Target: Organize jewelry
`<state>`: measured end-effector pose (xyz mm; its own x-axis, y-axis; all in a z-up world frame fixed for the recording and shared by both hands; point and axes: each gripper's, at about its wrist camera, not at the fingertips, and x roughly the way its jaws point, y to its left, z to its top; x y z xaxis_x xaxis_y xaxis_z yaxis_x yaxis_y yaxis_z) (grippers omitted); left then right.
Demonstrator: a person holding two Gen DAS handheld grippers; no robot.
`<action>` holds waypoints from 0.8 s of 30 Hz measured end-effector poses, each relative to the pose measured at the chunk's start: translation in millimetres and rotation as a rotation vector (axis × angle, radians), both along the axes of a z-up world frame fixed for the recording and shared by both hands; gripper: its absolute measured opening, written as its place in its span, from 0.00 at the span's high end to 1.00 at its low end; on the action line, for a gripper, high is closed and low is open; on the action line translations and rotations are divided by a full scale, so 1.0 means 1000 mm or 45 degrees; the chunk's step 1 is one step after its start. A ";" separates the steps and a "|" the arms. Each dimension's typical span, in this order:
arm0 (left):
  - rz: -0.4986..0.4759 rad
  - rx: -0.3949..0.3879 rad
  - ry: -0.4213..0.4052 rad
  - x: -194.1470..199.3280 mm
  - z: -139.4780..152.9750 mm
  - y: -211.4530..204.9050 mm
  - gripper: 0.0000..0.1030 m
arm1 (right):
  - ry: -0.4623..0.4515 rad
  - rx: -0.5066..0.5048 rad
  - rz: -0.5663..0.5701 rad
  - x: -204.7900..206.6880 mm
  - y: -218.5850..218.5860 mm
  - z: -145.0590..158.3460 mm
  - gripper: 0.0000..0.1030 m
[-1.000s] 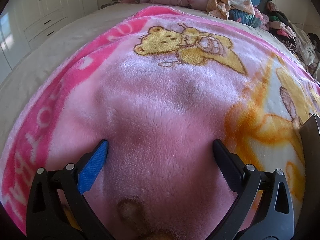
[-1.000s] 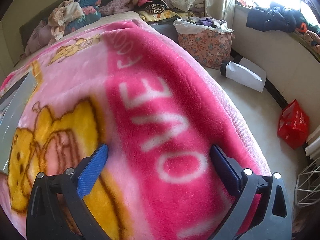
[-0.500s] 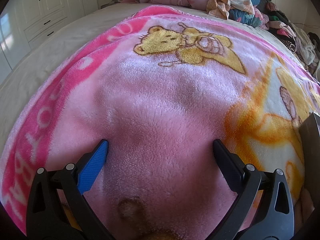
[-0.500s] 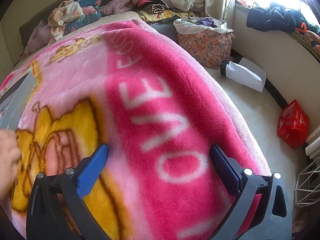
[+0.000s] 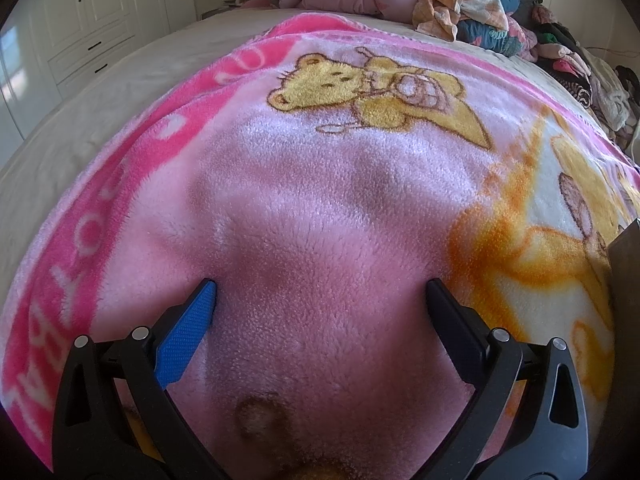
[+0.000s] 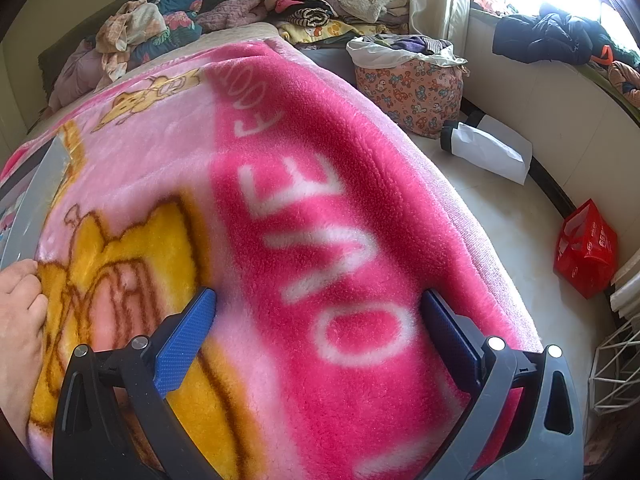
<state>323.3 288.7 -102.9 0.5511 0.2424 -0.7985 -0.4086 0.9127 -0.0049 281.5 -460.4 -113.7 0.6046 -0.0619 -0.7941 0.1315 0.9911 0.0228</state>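
Jewelry unseen; left gripper (image 5: 320,292) and right gripper (image 6: 318,300) gape wide, empty, over the blanket (image 5: 320,208).

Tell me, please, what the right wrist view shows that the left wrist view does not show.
Only the right wrist view shows the floor beside the bed with a red bag, a patterned laundry basket, and a bare hand at the left edge. Only the left wrist view shows the white cabinets. Both show the pink bear blanket, piled clothes, and an open, empty gripper: left gripper, right gripper.
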 end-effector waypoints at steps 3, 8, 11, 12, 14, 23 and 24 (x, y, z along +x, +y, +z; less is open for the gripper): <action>-0.001 -0.003 0.000 0.000 0.000 0.000 0.10 | 0.000 0.001 0.000 0.000 0.000 0.000 0.05; 0.002 -0.019 -0.008 -0.002 -0.001 0.002 0.10 | 0.000 0.001 0.000 0.000 0.000 0.000 0.05; 0.008 -0.007 -0.005 0.001 0.001 0.001 0.10 | 0.000 0.001 0.000 0.000 0.000 0.000 0.05; 0.012 -0.003 -0.003 0.002 0.001 0.000 0.10 | 0.000 0.001 0.000 0.000 0.000 0.000 0.05; 0.013 0.004 0.006 0.003 0.000 -0.001 0.10 | 0.000 0.000 0.000 0.000 0.000 0.000 0.05; 0.014 0.021 0.007 0.001 0.001 -0.002 0.10 | 0.000 0.001 0.000 0.000 0.000 0.000 0.05; 0.013 0.016 0.009 0.000 0.002 -0.001 0.10 | 0.000 0.001 0.000 0.000 0.000 0.000 0.05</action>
<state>323.5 287.4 -101.1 0.5430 0.2584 -0.7990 -0.4181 0.9084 0.0097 281.4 -460.6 -113.7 0.6046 -0.0616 -0.7941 0.1314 0.9911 0.0232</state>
